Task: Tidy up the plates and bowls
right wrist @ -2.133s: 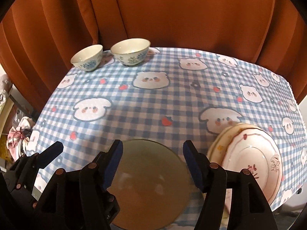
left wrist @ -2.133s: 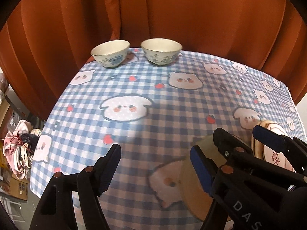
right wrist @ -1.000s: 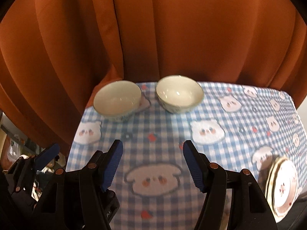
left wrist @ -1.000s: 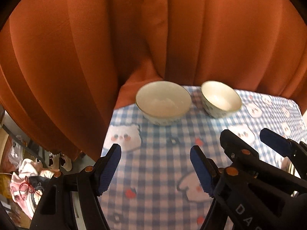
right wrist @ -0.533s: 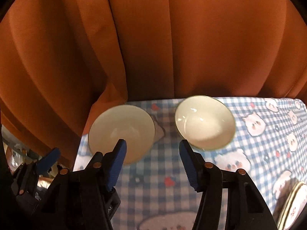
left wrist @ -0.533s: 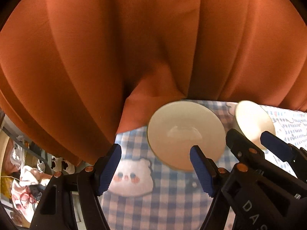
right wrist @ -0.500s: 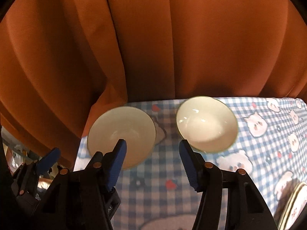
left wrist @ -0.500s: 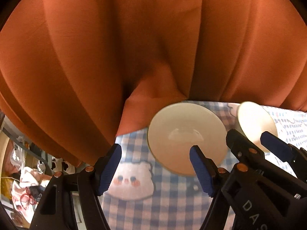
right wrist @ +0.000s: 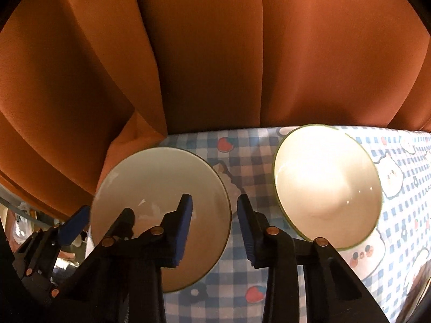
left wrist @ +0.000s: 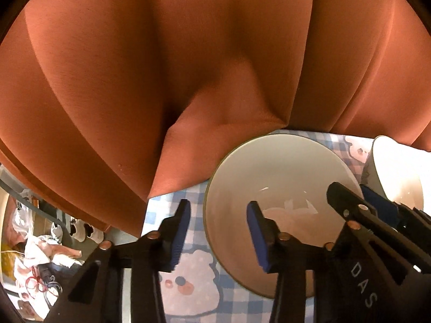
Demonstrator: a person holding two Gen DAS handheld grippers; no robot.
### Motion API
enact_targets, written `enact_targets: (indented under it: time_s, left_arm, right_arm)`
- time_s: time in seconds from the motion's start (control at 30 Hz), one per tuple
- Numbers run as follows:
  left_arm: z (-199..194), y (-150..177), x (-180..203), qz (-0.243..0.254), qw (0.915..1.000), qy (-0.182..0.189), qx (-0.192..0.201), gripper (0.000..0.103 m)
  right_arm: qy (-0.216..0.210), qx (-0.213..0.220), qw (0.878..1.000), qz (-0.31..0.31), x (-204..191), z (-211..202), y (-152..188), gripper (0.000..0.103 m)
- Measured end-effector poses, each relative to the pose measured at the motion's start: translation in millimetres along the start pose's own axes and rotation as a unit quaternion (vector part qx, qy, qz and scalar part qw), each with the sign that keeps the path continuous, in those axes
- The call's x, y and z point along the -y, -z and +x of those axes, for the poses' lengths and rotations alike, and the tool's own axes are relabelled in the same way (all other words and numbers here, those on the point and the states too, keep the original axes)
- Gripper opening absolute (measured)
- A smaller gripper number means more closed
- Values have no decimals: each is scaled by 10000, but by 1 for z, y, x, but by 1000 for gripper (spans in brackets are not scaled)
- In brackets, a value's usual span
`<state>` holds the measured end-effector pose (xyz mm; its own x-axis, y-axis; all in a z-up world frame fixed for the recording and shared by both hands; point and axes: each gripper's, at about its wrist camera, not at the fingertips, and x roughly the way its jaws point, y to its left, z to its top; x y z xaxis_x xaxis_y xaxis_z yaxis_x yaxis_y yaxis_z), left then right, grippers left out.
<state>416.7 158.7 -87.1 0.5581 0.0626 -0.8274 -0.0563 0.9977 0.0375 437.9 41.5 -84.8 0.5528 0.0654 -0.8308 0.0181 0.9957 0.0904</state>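
Observation:
Two cream bowls stand side by side at the far edge of the blue checked tablecloth. In the left wrist view my left gripper [left wrist: 219, 231] is open with its jaws astride the near left rim of the left bowl [left wrist: 277, 169]; the right bowl [left wrist: 396, 172] shows at the right edge. In the right wrist view my right gripper [right wrist: 214, 227] is open, its left jaw over the left bowl [right wrist: 159, 177] and its right jaw over the cloth between the bowls. The right bowl [right wrist: 326, 180] lies just right of it. Nothing is held.
An orange curtain [right wrist: 215, 53] hangs directly behind the bowls. The tablecloth [right wrist: 242, 145] ends at its left edge beside the left bowl, with floor clutter [left wrist: 35, 245] below. My left gripper [right wrist: 72, 223] shows at the lower left of the right wrist view.
Both grippers have moved forward and down onto the bowls, which now fill the lower views. The jaws of both have narrowed a little but stay open.

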Motion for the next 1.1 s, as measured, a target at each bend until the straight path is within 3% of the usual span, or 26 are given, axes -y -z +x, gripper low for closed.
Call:
enact_targets:
  time_s: [0.2, 0.57, 1.1]
  left_arm:
    - [7, -2, 1, -17, 10000, 93, -28, 30]
    - [7, -1, 3, -54, 9999, -3, -103, 23]
    - [-35, 26, 13, 56, 9998, 78, -158, 23]
  right_arm:
    - [14, -37, 10000, 25, 7, 13, -5, 17]
    - [-28, -66, 10000, -10, 7, 12, -4, 17]
    - [66, -122, 9999, 17, 16, -35, 31, 17]
